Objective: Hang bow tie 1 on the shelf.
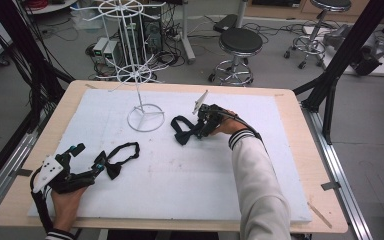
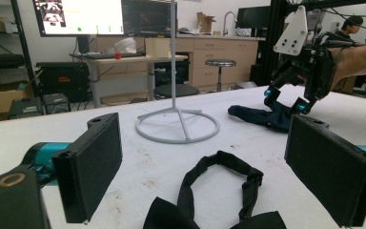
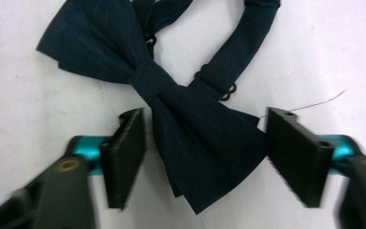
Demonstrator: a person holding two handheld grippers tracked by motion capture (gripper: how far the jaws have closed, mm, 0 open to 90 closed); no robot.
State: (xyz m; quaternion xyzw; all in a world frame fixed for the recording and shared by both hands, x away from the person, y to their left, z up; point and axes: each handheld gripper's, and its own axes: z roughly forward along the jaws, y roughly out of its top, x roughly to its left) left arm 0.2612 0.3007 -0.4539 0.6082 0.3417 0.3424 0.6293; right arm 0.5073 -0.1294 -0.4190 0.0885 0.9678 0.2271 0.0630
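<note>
Right tongs (image 3: pixel 202 157) straddle a navy bow tie (image 3: pixel 171 95), unpinched; strap cut off.

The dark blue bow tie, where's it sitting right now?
In the high view the dark blue bow tie lies mid-table, just right of the white stand, with one wing between the jaws of the right gripper.

Navy bow tie (image 3: pixel 190 119) strap cut off at top; fingers (image 3: pixel 124 157) perhaps blurred.
</note>
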